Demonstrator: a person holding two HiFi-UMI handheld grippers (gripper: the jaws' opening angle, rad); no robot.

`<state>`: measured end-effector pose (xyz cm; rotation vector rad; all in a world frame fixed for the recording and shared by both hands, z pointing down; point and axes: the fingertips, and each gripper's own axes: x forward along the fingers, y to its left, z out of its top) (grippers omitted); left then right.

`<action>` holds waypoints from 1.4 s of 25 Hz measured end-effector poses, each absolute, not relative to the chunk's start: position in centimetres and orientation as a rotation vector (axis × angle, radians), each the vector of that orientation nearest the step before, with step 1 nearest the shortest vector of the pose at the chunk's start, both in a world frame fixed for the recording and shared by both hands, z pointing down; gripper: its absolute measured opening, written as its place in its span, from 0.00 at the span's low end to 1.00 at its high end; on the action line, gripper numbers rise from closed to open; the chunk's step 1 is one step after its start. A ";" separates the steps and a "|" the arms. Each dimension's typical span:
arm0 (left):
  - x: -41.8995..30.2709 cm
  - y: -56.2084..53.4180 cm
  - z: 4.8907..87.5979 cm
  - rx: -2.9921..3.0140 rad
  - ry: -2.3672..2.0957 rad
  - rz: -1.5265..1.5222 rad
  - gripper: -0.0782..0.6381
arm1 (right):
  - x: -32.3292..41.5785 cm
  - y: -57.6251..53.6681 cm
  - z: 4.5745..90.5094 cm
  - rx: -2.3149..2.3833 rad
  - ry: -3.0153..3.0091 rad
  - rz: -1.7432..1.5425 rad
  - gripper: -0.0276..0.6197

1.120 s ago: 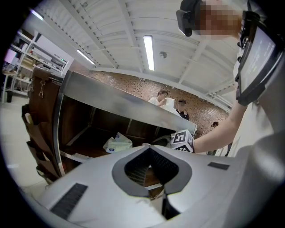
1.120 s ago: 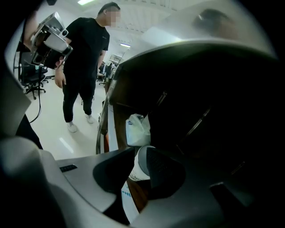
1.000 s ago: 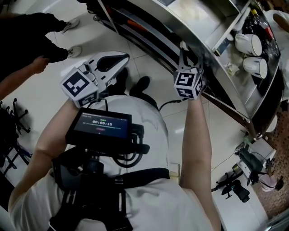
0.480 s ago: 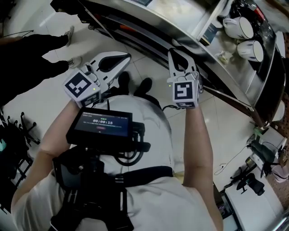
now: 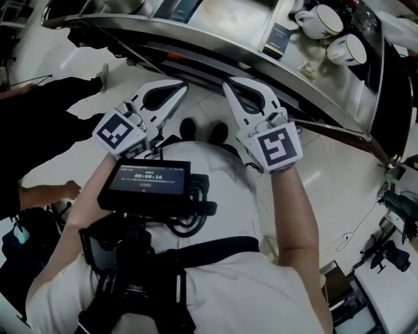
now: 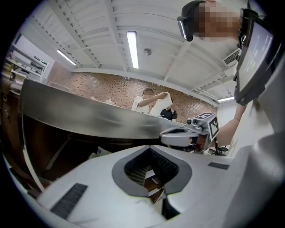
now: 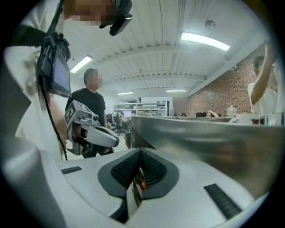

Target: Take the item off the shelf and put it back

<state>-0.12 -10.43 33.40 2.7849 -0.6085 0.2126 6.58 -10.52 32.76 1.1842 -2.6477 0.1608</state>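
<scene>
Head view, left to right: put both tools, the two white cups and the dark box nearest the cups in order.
left tool → right tool → dark box → upper white cup → lower white cup

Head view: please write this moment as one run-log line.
left gripper: jaws shut, empty | right gripper: jaws shut, empty | position: both in front of shelf | item: none held

The person wears a white short-sleeved shirt [image 5: 248, 287] under a black chest harness [image 5: 196, 251] carrying a dark monitor [image 5: 147, 184] and looped black cables [image 5: 186, 229]; the white left gripper [image 5: 179, 86] and right gripper [image 5: 228, 83] have dark ribbed pads [image 7: 124, 171] and black-and-white marker cubes [image 5: 277, 147].
</scene>
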 end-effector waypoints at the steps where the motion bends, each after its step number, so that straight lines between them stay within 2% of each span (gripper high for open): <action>1: 0.1 -10.5 33.2 2.792 -0.606 0.213 0.12 | 6.4 -10.3 32.0 1.170 -2.668 0.163 0.05; 10: 1.1 -10.3 30.2 2.839 -0.581 0.172 0.12 | 6.4 -8.9 27.5 1.193 -2.748 0.165 0.05; 35: 2.2 -9.7 30.2 2.860 -0.552 0.201 0.12 | 6.5 -7.8 26.4 1.241 -2.789 0.200 0.05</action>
